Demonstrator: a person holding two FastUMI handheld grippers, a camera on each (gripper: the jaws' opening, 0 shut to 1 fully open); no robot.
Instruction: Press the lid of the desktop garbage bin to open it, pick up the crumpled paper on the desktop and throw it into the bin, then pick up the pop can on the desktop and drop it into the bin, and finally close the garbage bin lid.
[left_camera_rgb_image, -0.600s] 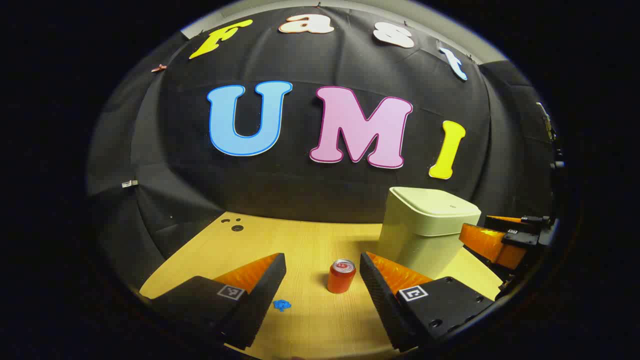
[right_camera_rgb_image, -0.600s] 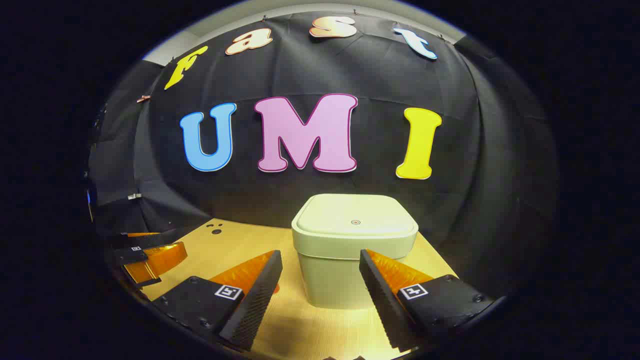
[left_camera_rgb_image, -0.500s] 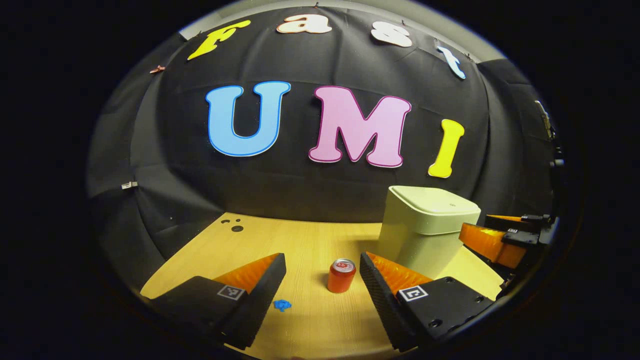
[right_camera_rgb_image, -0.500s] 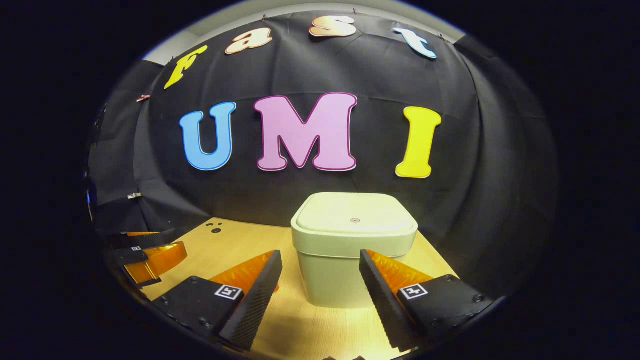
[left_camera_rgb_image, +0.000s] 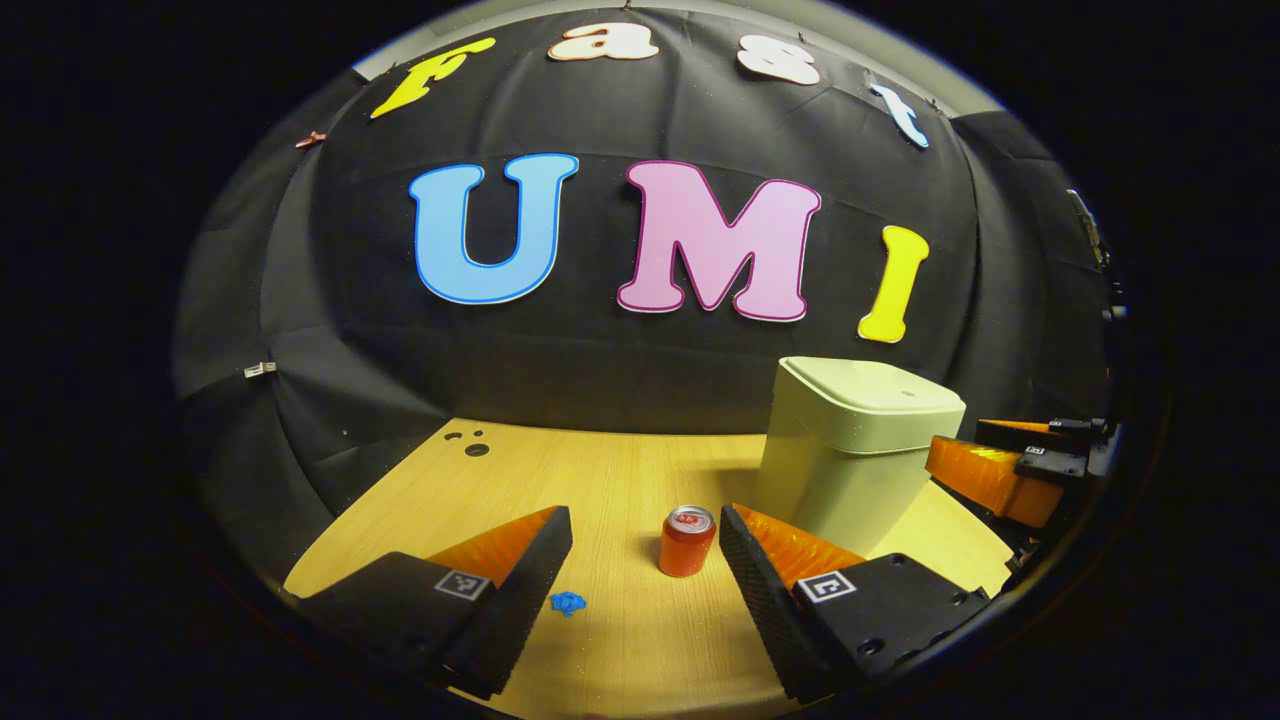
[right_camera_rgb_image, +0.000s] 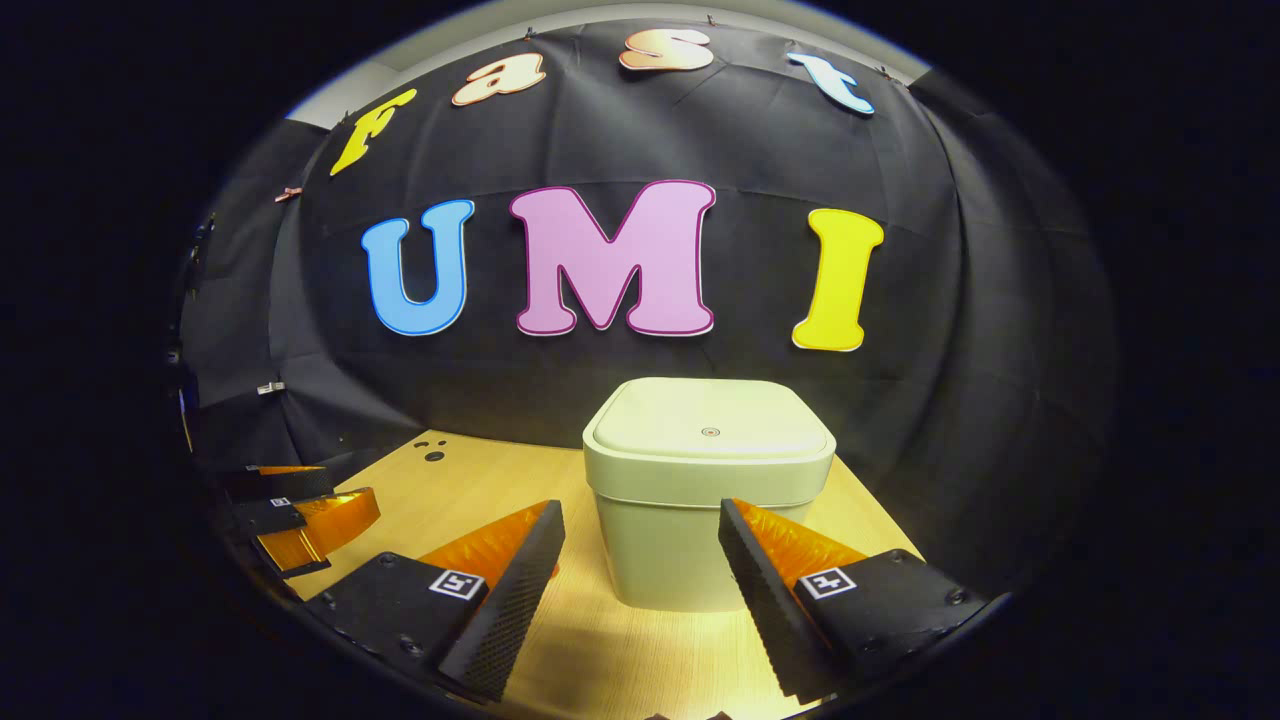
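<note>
Table (left_camera_rgb_image: 620, 470): pale wood-grain top, smooth, slight sheen.
Bin (right_camera_rgb_image: 700, 500): smooth matt plastic, cream-toned.
Bin lid (right_camera_rgb_image: 710, 425): same matt plastic, closed.
Pop can (left_camera_rgb_image: 687, 540): glossy metal, shiny top.
Crumpled paper (left_camera_rgb_image: 567, 602): small, rough, creased.
Booth wall (right_camera_rgb_image: 950, 330): matt black cloth, softly wrinkled.

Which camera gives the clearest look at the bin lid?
The right gripper view: the closed bin lid faces it head-on, showing its whole top and the small mark at its centre. In the left gripper view, the lid appears at an angle, farther off, on the right.
</note>
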